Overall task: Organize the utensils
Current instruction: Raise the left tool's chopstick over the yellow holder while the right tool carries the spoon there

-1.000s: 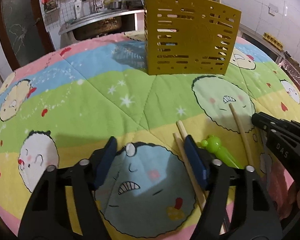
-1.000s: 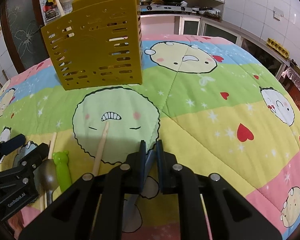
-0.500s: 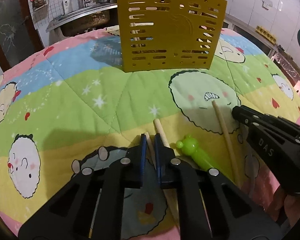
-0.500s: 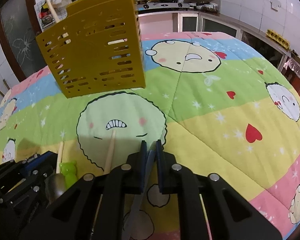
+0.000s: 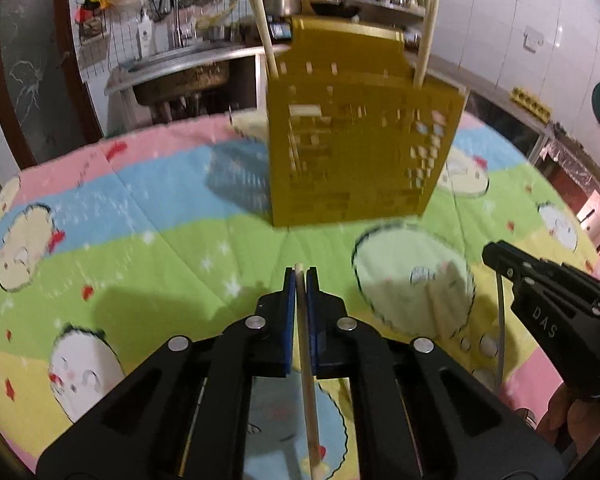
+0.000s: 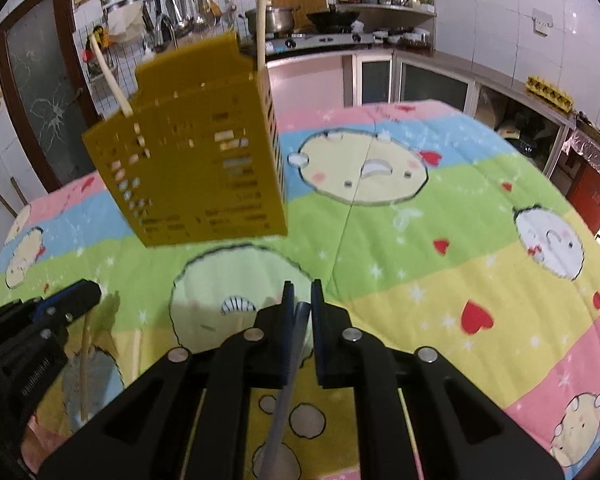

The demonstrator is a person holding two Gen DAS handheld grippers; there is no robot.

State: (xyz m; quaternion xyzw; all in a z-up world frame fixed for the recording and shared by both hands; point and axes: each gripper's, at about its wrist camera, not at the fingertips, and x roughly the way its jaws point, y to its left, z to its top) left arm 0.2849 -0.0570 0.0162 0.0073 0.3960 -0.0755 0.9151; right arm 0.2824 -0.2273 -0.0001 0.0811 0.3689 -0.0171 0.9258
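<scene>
Left wrist view shows your left gripper (image 5: pixel 300 276) clamped on one wooden chopstick (image 5: pixel 307 368), raised over the quilt (image 5: pixel 140 256); the yellow holder (image 5: pixel 356 152) ahead carries two sticks. Right wrist view alone shows your right gripper (image 6: pixel 300 292) pinching one metal utensil handle (image 6: pixel 284 392), plus two chopsticks (image 6: pixel 85 364) lying by the left gripper.

Both grippers, left gripper (image 5: pixel 300 276) and right gripper (image 6: pixel 302 296), are black plastic with blue pads (image 5: pixel 287 320), silver screws (image 5: pixel 257 322) and white lettering.
</scene>
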